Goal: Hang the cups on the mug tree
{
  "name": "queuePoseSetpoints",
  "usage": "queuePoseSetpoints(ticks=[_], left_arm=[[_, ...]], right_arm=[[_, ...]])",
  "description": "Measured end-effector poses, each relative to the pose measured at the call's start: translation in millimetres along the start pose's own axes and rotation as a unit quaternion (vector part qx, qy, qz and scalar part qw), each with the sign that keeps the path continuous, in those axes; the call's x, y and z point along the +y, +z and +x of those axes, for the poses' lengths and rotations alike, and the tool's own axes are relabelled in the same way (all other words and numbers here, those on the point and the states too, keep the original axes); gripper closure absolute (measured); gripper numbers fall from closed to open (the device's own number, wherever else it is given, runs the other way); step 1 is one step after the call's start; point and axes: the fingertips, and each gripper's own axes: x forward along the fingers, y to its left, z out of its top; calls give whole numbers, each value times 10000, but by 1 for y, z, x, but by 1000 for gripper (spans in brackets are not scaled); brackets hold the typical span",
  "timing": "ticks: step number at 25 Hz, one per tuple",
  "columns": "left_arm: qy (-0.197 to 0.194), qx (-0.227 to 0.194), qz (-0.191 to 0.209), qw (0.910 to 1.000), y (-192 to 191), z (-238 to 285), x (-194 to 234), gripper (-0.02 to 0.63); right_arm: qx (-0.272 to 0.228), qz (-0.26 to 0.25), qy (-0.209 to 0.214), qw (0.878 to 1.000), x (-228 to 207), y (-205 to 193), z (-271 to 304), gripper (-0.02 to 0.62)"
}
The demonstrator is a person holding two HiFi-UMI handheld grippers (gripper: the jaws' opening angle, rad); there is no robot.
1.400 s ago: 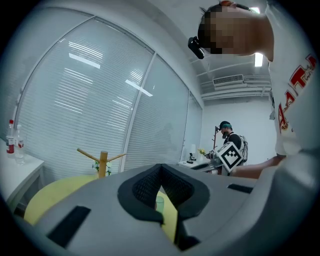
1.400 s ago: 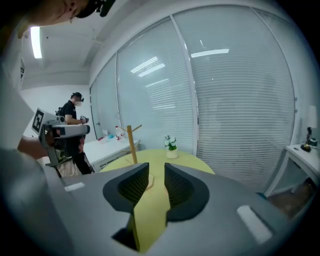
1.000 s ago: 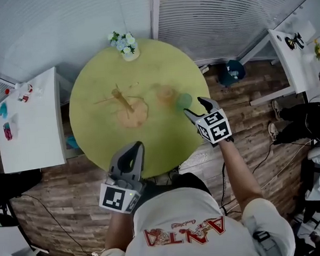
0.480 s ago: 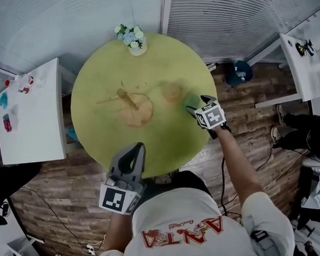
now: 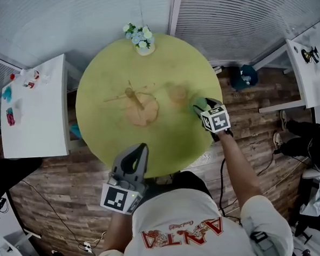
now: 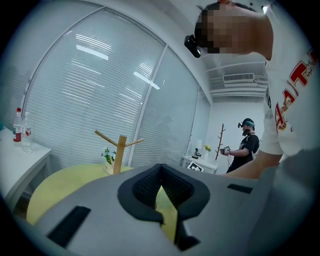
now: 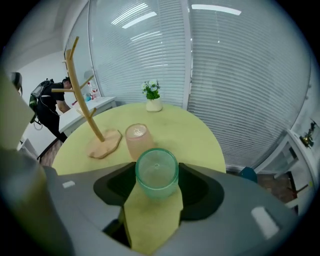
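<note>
while the left tool (image 6: 161,172) hung pressed together and empty at the near edge of the desk (image 5: 171,140), the right tool (image 7: 157,182) had just been closing, pinching the upright green cup (image 7: 157,170) just beside the pink cup (image 7: 137,140), near the mug tree (image 7: 84,107).

The green cup (image 7: 157,172) hides the lower part of the pink cup (image 7: 136,136).
</note>
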Motion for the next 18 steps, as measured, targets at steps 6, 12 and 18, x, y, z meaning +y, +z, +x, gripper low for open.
queuePoseSetpoints(ticks=[6, 12, 18], left_arm=[[-56, -86, -1, 9999, 3, -5, -2, 597], [-19, -149, -69, 9999, 5, -15, -1, 597], [150, -191, -110, 9996, 6, -32, 12, 597]], right_arm=[[-881, 685, 307, 9933, 12, 37, -57, 337], [-1822, 1137, 1027, 9713, 53, 96, -104, 337], [-1941, 1702, 1788, 9494, 102, 121, -85, 337]])
